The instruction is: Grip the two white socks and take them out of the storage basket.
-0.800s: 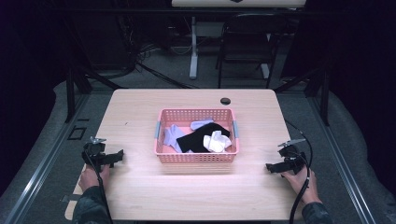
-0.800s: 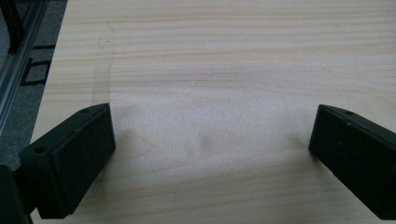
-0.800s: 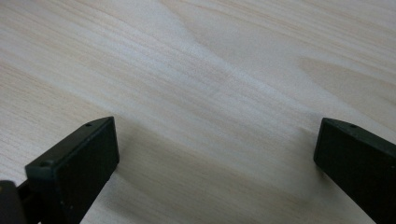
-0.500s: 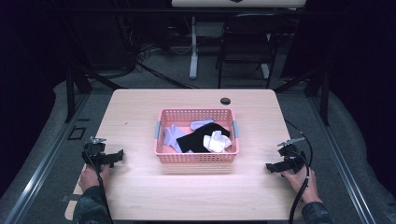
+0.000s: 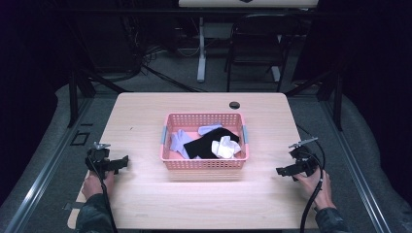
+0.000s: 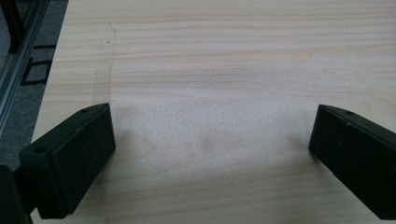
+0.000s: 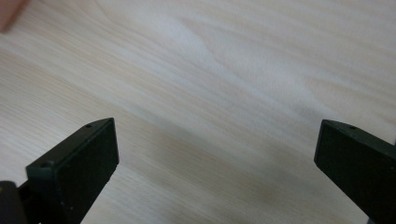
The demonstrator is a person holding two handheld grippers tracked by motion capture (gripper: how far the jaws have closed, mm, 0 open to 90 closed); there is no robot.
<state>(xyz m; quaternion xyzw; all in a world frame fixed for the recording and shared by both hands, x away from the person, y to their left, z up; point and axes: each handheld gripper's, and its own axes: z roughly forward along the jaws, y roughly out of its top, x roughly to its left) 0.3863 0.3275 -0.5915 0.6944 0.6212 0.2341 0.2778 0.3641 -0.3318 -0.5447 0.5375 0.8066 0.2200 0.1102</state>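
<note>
Both grippers, left [image 5: 108,163] and right [image 5: 296,167], rest on the bench [image 5: 145,121], jaws spread wide, empty. Clothes [image 5: 214,143] lie in the basket [image 5: 204,163]; seemingly nothing is started.

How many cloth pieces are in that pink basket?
4 visible: a lavender one at left, another at the back, a black one mid-basket, a white one on it. More may be hidden.

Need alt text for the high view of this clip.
A pink basket of black, white and lavender socks sits mid-table. A person's hands hold the left tongs and right tongs, one on each side of it, both open over bare wood.
</note>
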